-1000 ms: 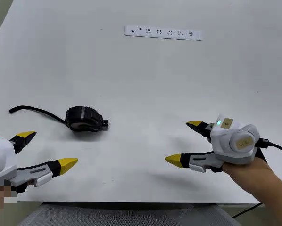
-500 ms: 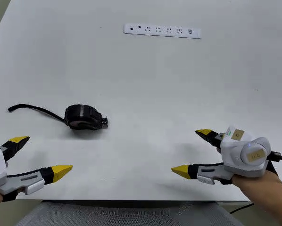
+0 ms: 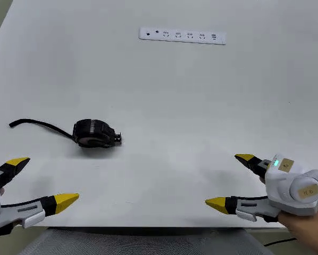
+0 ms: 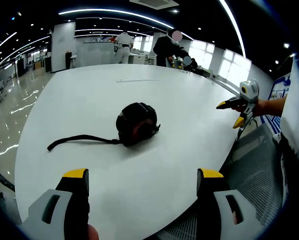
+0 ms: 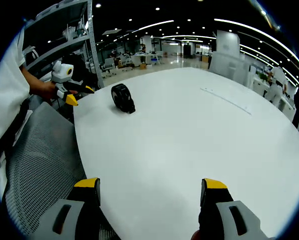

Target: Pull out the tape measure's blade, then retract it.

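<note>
A black tape measure (image 3: pixel 95 133) lies on the white table (image 3: pixel 164 95), its black wrist strap (image 3: pixel 39 125) trailing off to the left. The blade is inside the case. The tape measure (image 4: pixel 136 123) sits ahead of my left gripper (image 4: pixel 142 180), whose jaws are wide apart and hold nothing. In the head view my left gripper (image 3: pixel 41 180) hangs at the table's near left edge. My right gripper (image 3: pixel 231 180) is open at the near right edge, far from the tape measure (image 5: pixel 122 97). My right gripper (image 5: pixel 148 188) has nothing between its jaws.
A white power strip (image 3: pixel 182 35) lies at the far side of the table. A grey mesh chair seat (image 3: pixel 132 242) shows below the table's near edge. People stand in the background (image 4: pixel 167 46) of the left gripper view.
Both grippers have drawn back toward the near edge of the table, the left one lower left, the right one lower right. The tape measure has stayed in place.
</note>
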`<state>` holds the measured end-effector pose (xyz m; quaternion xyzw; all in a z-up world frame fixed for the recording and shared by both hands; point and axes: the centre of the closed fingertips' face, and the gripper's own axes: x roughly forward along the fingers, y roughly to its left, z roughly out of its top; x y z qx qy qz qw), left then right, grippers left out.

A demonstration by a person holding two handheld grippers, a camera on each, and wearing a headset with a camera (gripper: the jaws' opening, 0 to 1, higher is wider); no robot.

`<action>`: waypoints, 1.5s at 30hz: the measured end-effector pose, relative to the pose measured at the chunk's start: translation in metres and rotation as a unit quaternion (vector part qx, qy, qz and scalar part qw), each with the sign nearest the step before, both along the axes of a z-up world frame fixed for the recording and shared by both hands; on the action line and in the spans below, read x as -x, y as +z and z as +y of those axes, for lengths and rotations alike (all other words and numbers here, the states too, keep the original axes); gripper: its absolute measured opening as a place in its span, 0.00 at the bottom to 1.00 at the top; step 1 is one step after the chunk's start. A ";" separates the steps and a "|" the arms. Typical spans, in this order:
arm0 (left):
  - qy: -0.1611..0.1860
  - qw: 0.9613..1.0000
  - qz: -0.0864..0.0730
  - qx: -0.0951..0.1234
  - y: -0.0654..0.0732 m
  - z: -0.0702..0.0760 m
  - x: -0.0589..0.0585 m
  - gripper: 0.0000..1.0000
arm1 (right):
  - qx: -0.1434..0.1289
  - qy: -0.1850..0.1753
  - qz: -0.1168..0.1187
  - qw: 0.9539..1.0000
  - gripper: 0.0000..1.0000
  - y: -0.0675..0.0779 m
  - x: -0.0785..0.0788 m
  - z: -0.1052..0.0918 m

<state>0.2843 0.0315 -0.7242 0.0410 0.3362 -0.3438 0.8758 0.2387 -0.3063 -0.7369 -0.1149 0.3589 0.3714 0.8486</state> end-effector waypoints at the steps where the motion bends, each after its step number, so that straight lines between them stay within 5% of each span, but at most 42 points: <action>1: 0.000 1.000 0.000 0.000 0.000 0.001 0.000 0.86 | -0.001 0.000 0.000 1.000 0.81 0.000 0.001 0.000; 12: -0.002 1.000 -0.005 -0.011 -0.001 0.008 0.004 0.88 | -0.002 -0.005 0.000 1.000 0.87 0.005 0.003 -0.004; 45: -0.053 0.998 -0.011 -0.038 -0.007 -0.003 0.018 0.97 | -0.010 -0.010 0.018 1.000 0.99 -0.003 0.012 -0.003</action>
